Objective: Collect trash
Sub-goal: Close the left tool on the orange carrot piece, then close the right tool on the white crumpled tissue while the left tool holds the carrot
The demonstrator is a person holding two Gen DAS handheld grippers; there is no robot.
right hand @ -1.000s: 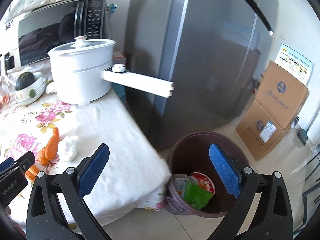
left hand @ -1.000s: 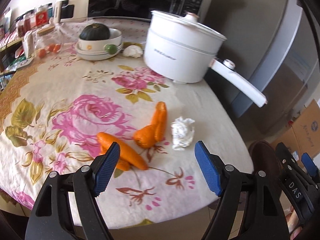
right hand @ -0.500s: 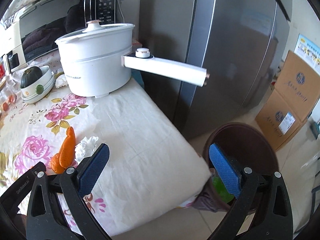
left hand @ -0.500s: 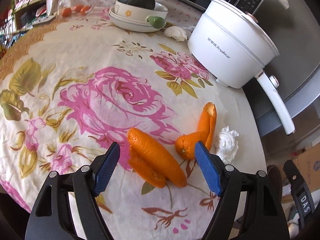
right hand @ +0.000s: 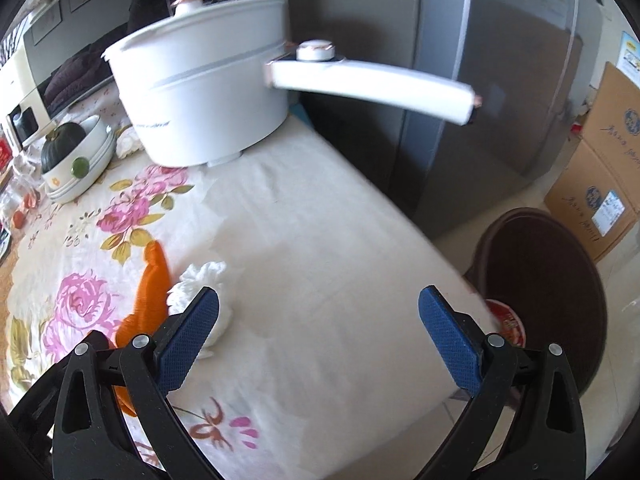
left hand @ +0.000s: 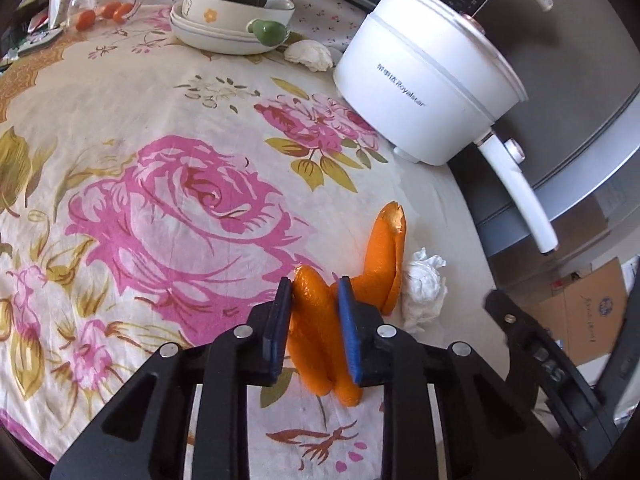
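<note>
Judging by bulk, the bin [right hand: 552,292] comes first: it stands on the floor just off the bench [right hand: 320,280] edge nearest the fridge, wide-mouthed, with some rubbish already inside, so drops into it should be easy. On the bench, well this side of the white pot [left hand: 424,80], lie the peels. The near peel [left hand: 316,320] sits between the pads of the left claw [left hand: 314,320], which is closed on it; it looks light, curled and springy, likely a little slick on the rind, so a grip across its thick middle should hold. The second peel [left hand: 384,256] touches it on the pot side. The tissue [left hand: 424,288], crumpled against that peel, is soft and nearly weightless; pinching its centre would suit. The right claw [right hand: 320,344] hangs spread wide and empty above the bench, beside the tissue.
</note>
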